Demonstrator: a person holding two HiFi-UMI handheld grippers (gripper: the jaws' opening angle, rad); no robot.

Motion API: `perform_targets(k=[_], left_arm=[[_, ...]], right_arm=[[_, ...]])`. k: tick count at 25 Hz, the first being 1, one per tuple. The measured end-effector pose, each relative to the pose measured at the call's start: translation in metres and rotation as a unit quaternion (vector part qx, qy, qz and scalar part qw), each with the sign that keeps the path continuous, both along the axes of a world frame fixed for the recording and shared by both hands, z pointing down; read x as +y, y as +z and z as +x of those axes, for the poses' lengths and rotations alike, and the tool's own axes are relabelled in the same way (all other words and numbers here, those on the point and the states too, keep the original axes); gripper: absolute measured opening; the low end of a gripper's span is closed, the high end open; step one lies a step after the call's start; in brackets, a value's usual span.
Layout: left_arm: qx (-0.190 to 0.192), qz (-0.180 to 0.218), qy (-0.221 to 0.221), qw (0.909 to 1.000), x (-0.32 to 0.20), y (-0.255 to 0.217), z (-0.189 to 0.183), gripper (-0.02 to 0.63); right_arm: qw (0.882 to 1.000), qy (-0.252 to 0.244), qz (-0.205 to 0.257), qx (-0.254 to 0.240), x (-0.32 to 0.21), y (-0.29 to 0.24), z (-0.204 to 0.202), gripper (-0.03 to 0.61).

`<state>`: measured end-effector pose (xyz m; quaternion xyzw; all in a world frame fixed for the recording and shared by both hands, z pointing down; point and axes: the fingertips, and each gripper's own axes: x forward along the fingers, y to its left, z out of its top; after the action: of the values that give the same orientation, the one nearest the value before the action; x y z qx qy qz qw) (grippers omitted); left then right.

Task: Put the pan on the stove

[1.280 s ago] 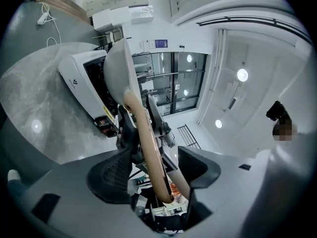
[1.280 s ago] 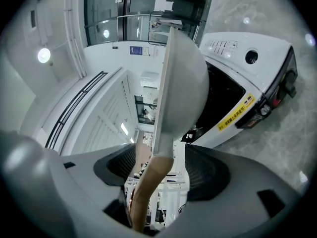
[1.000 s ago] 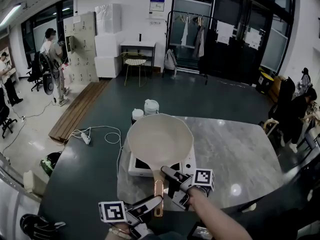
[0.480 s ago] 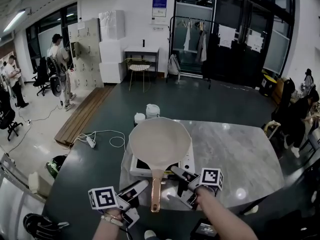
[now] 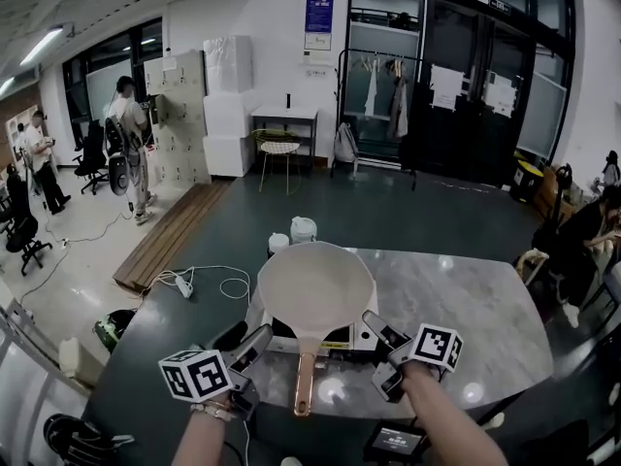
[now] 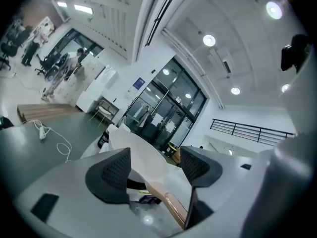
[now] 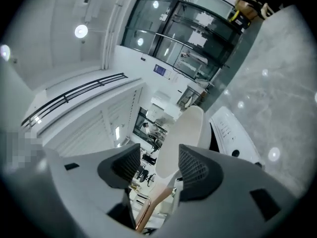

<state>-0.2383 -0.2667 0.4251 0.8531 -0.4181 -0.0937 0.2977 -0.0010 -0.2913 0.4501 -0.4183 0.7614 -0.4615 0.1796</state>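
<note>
Now: pan (image 5: 315, 284), cream inside, sits on the white stove (image 5: 364, 338) at the near left part of the marble table (image 5: 466, 309). Its copper-toned handle (image 5: 305, 386) points toward the near edge, past the stove's front.

Left gripper (image 5: 247, 338) hangs just left of the handle, not touching it. Jaws stand wide apart with nothing held; the pan (image 6: 143, 160) shows beyond the gap.

Right gripper (image 5: 375, 353) hangs just right of the handle, also clear of it. Its jaws have just been closing a little but are well apart, nothing gripped; only the distant pan (image 7: 181, 138) and handle (image 7: 148, 207) show through the gap.

Two lidded containers (image 5: 303, 229) stand at the far side of the pan
</note>
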Motion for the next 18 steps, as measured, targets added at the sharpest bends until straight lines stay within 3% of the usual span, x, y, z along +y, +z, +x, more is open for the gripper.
perform_targets(k=[2,5,7,10,13,16,18], left_arm=[[-0.018,0.03,-0.006,0.9994,-0.004,-0.015,-0.002,0.318],[-0.059,0.068,-0.009,0.9959,-0.011,-0.032,-0.002,0.295],[-0.081,0.092,-0.015,0.9923,-0.015,-0.04,-0.006,0.249],[-0.105,0.13,-0.032,0.9855,-0.018,-0.057,-0.011,0.119],[-0.151,0.166,-0.055,0.9729,-0.02,-0.071,-0.011,0.025],[-0.206,0.211,-0.075,0.9527,-0.02,-0.079,-0.014,0.011],[-0.219,0.225,-0.087,0.9453,-0.021,-0.084,-0.02,0.011]], right_arm=[[0.999,0.016,0.027,0.009,-0.003,-0.019,0.007,0.195],[0.995,0.025,0.093,0.04,-0.003,-0.054,0.011,0.189],[0.984,0.03,0.148,0.099,0.002,-0.074,0.01,0.172],[0.947,0.037,0.229,0.221,0.015,-0.098,0.007,0.083],[0.908,0.041,0.279,0.311,0.028,-0.113,0.009,0.063],[0.876,0.043,0.293,0.38,0.031,-0.112,0.014,0.044],[0.86,0.036,0.3,0.411,0.031,-0.112,0.012,0.044]])
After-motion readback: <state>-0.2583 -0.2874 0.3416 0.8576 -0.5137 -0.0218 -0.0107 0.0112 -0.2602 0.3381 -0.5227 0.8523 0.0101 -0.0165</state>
